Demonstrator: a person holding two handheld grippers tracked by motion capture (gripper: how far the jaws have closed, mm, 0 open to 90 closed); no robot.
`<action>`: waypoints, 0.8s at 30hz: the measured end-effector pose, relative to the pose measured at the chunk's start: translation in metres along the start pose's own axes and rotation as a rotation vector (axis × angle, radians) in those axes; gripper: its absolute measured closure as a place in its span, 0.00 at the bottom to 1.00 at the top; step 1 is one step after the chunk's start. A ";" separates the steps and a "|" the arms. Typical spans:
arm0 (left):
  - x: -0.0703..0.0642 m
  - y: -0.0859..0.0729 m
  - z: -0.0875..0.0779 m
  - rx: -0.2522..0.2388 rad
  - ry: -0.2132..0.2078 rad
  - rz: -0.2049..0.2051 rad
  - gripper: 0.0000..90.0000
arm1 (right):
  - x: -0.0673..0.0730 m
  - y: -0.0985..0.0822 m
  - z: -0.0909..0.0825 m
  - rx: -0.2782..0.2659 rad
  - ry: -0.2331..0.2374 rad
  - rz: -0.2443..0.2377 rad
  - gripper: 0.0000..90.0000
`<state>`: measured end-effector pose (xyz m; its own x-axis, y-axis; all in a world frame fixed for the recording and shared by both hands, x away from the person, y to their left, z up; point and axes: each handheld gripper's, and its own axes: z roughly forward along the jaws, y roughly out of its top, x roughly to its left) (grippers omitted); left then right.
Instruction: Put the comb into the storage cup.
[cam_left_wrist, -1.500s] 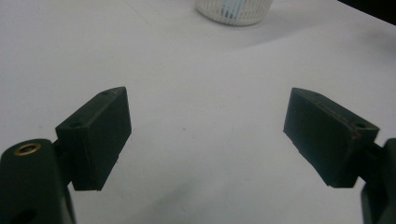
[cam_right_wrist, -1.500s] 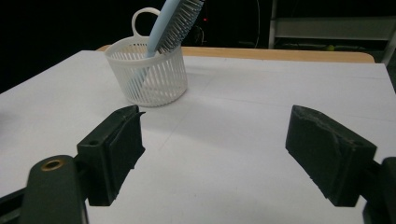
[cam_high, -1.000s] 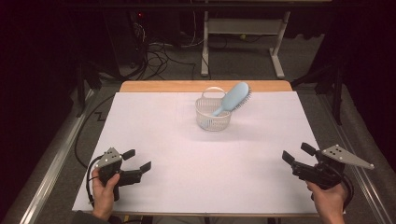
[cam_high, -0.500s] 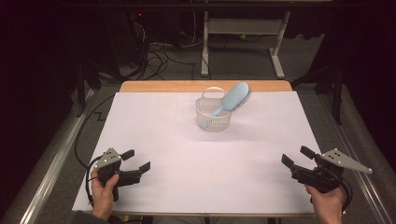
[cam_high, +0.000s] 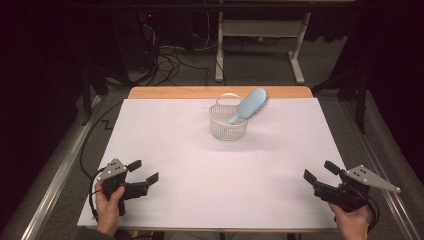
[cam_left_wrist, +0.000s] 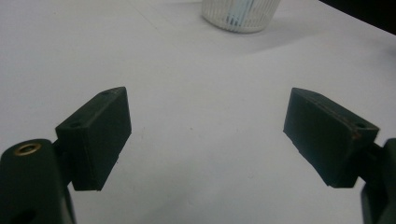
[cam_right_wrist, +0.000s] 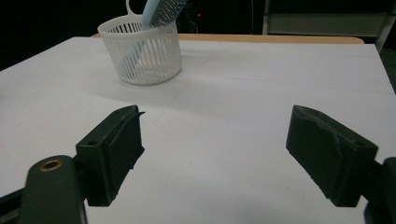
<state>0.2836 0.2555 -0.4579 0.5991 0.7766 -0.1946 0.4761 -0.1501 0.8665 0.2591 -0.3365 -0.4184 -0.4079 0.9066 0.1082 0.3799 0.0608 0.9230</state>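
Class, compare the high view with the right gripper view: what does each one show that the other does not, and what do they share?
High view alone: both hands, the left gripper and right gripper at the table's near corners, cables on the floor. Right gripper view alone: a close look along its own jaws, spread wide over bare white surface. Shared: the white slotted basket with the light blue hairbrush leaning out of it.

Slotted white plastic basket (cam_high: 228, 122) — matt white table (cam_high: 200, 170), wooden edge.
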 end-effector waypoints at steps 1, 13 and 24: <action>0.000 0.000 0.000 0.000 0.000 0.000 0.18 | 0.000 -0.001 0.000 0.004 -0.003 -0.004 0.21; 0.000 0.000 0.000 0.002 0.001 0.003 0.18 | 0.001 -0.016 0.002 -0.012 0.000 -0.018 0.20; 0.001 -0.001 -0.001 -0.001 0.004 -0.004 0.18 | 0.000 -0.025 0.003 -0.012 -0.002 -0.014 0.20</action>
<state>0.2831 0.2572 -0.4582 0.5949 0.7795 -0.1959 0.4775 -0.1468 0.8663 0.2519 -0.3368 -0.4421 -0.4118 0.9064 0.0942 0.3638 0.0688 0.9289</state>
